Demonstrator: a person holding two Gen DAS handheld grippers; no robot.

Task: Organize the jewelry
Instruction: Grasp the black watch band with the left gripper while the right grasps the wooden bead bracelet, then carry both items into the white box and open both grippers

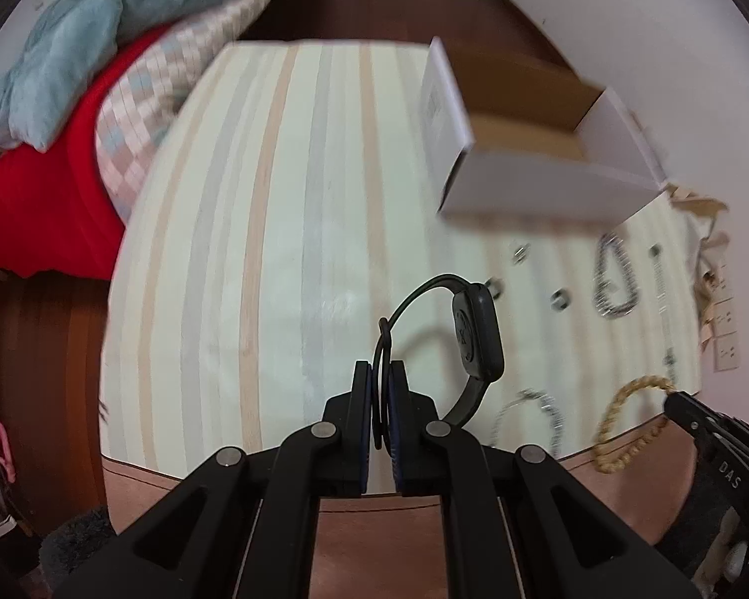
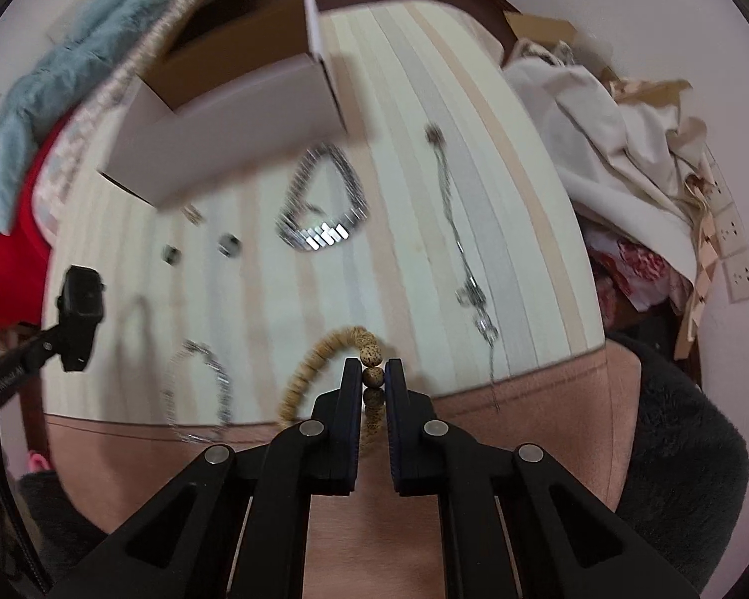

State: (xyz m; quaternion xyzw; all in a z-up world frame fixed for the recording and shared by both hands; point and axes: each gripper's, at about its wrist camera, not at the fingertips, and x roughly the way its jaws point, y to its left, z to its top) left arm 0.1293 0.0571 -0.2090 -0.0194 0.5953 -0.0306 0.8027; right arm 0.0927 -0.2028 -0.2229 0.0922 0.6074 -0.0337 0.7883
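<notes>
My left gripper (image 1: 380, 374) is shut on the strap of a black smartwatch (image 1: 477, 337), held above the striped table; the watch also shows in the right wrist view (image 2: 80, 317). My right gripper (image 2: 373, 374) is shut on a tan wooden bead bracelet (image 2: 324, 354), which also shows in the left wrist view (image 1: 624, 414). An open white cardboard box (image 1: 524, 140) stands at the table's far side, and shows in the right wrist view (image 2: 214, 115). On the table lie a silver link bracelet (image 2: 319, 199), a thin silver chain bracelet (image 2: 204, 384), a long necklace (image 2: 462, 244) and small rings (image 2: 229, 244).
The striped tablecloth (image 1: 274, 229) has a pink border (image 2: 524, 399) at the near edge. A bed with a red sheet (image 1: 40, 189) and teal blanket (image 1: 100, 25) is on the left. Piled cloths and paper (image 2: 609, 140) lie by the wall sockets (image 2: 739, 269) on the right.
</notes>
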